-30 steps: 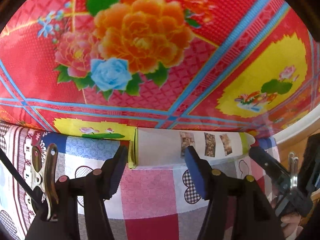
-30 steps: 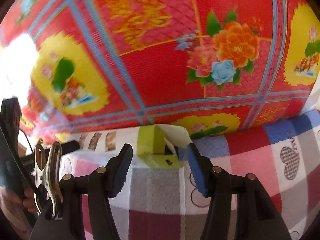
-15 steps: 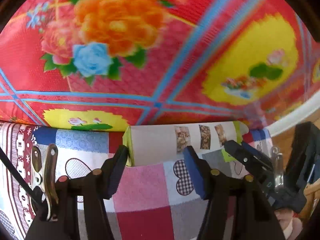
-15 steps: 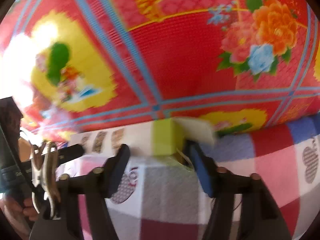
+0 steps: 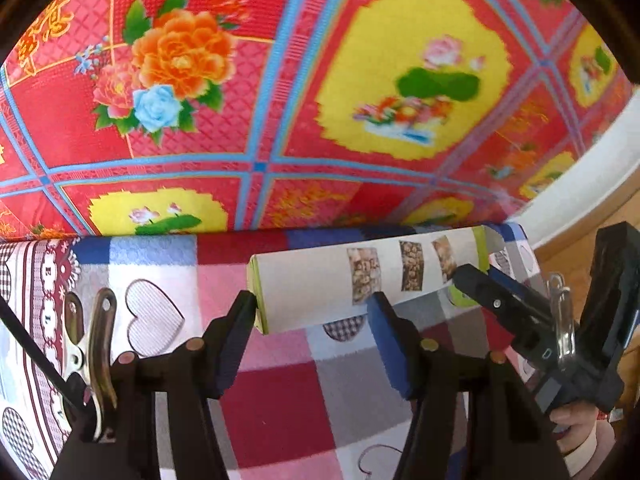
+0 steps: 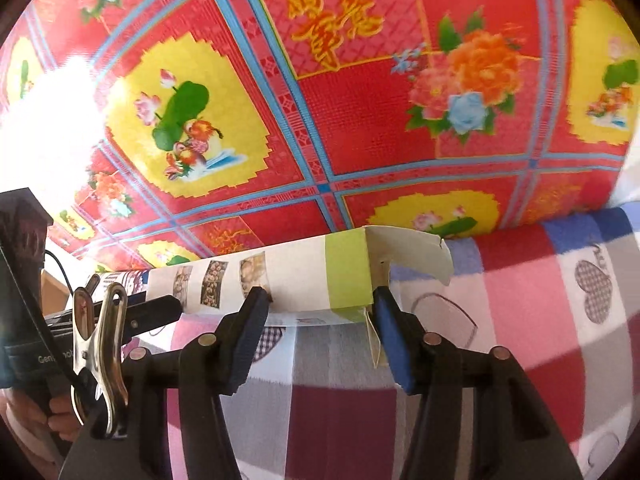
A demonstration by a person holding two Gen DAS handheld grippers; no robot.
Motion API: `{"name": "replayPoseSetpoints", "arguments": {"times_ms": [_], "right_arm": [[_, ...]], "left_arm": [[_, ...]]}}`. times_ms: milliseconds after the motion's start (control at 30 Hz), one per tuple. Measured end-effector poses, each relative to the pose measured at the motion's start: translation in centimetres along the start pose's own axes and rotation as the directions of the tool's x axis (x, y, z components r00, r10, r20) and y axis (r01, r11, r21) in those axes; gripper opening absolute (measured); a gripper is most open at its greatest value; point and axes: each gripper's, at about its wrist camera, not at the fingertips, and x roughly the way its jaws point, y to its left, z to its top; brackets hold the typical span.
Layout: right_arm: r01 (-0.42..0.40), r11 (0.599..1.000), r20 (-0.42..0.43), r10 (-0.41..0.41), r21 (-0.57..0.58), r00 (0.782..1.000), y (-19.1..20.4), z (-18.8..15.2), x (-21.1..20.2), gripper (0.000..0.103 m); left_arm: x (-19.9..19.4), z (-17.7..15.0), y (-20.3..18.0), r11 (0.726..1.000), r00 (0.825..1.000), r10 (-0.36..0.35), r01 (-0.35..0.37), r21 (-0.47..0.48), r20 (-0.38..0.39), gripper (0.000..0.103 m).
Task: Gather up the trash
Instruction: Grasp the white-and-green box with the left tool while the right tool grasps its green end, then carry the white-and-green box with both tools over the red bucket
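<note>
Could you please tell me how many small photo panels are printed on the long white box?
3. They sit in a row on the white box toward its green-banded open end, between the left gripper and right gripper. Other faces are hidden.

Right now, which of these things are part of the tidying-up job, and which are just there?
Part of the job:
- long white carton, open flap at one end
- left gripper, closed on one end
- right gripper, closed on the green-banded end

Just there:
- checked heart blanket
- red floral mat
</note>
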Motion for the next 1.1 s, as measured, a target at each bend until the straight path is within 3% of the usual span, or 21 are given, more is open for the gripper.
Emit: {"name": "replayPoseSetpoints", "arguments": {"times_ms": [333,400,733,1100], "right_arm": [[0.043,0.998,0.050,-0.046,0.053,0.998,-0.2,-3.9,-5.2,0.056],[0.051,0.996,0.061,-0.056,0.069,0.997,-2.3,-4.1,-7.7,0.056],[0.100,0.984,0.093,-0.114,0.145,0.989,-5.4,-6.7,-12.8,0.056],[0.131,0.969,0.143,-0.163,0.210,0.976,-10.1,-9.7,-18.8,0.056]], "left_arm": [[-2.4,-2.4,-3.3,0.996,0.999,-0.043,0.043,0.072,-0.005,0.061],[-2.7,-2.9,-4.2,0.995,0.998,-0.055,0.056,0.088,-0.008,0.061],[-3.0,-5.0,-8.5,0.982,0.994,-0.103,0.109,0.154,-0.041,0.061],[-3.9,-7.1,-16.2,0.960,0.991,-0.125,0.133,0.247,-0.048,0.061]]}}
